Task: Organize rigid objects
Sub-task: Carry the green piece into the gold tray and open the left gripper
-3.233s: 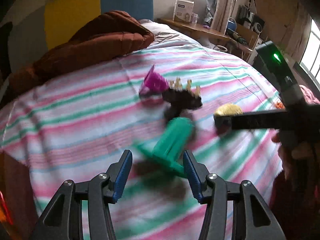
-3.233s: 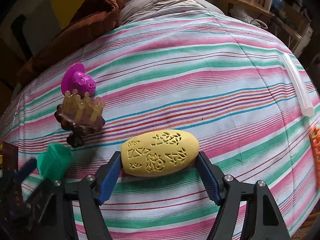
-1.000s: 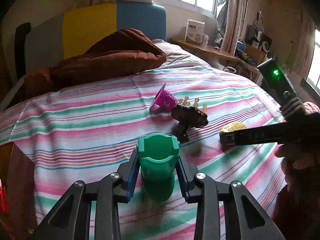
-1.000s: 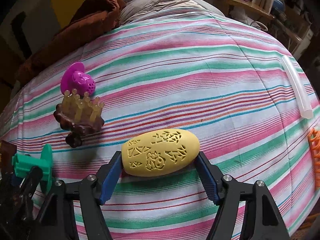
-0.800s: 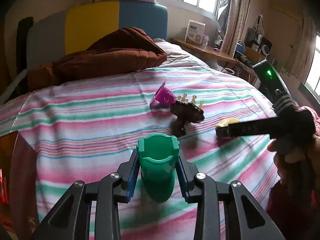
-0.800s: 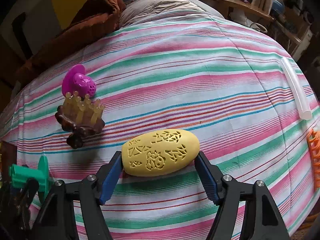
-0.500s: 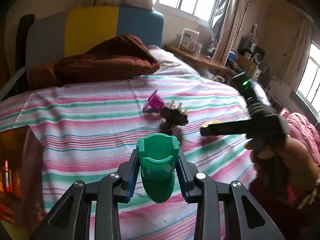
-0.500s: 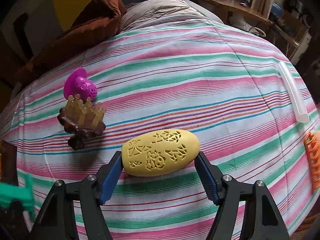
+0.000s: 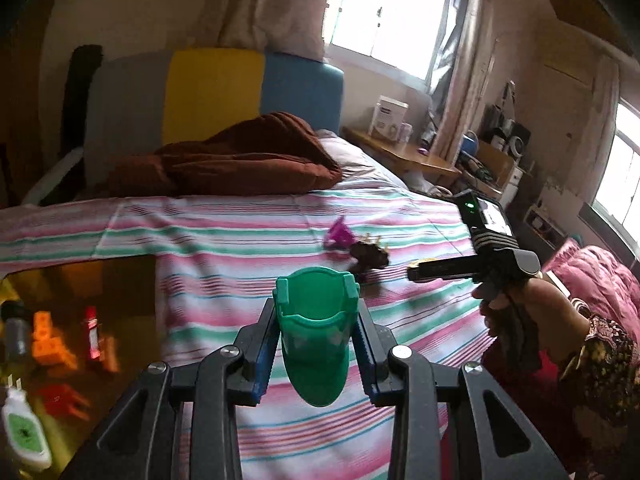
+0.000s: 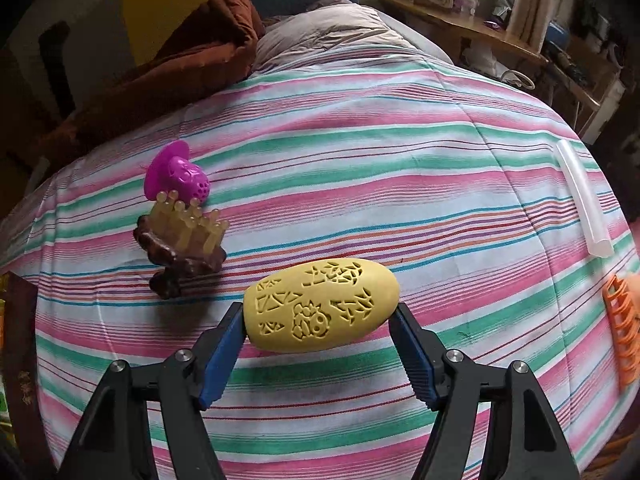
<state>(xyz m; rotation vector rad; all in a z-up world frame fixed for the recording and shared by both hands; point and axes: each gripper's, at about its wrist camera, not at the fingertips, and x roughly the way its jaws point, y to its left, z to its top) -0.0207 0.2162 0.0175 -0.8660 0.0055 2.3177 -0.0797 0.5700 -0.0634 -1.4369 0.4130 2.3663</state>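
My left gripper point(image 9: 316, 340) is shut on a green plastic cup-shaped piece point(image 9: 316, 332), held in the air above the near left part of the striped bed point(image 9: 248, 240). My right gripper point(image 10: 320, 340) is shut on a yellow carved egg-shaped object point(image 10: 322, 304), lifted just over the bedspread point(image 10: 380, 160). In the left wrist view that gripper's body point(image 9: 476, 256) and the person's hand point(image 9: 516, 312) show at the right. A brown stand with pale pegs point(image 10: 182, 244) and a magenta piece point(image 10: 178, 178) lie on the bed to the left of the egg.
A brown box point(image 9: 68, 320) beside the bed holds orange and red pieces and a white bottle point(image 9: 24, 436). A clear tube point(image 10: 584, 200) and an orange rack point(image 10: 624, 332) lie at the bed's right edge. A brown blanket point(image 9: 232, 160) and a wooden side table point(image 9: 404, 152) stand beyond.
My left gripper has risen and pulled back to the left with the green piece, bringing the brown box into view. The right gripper has kept still with the yellow egg.
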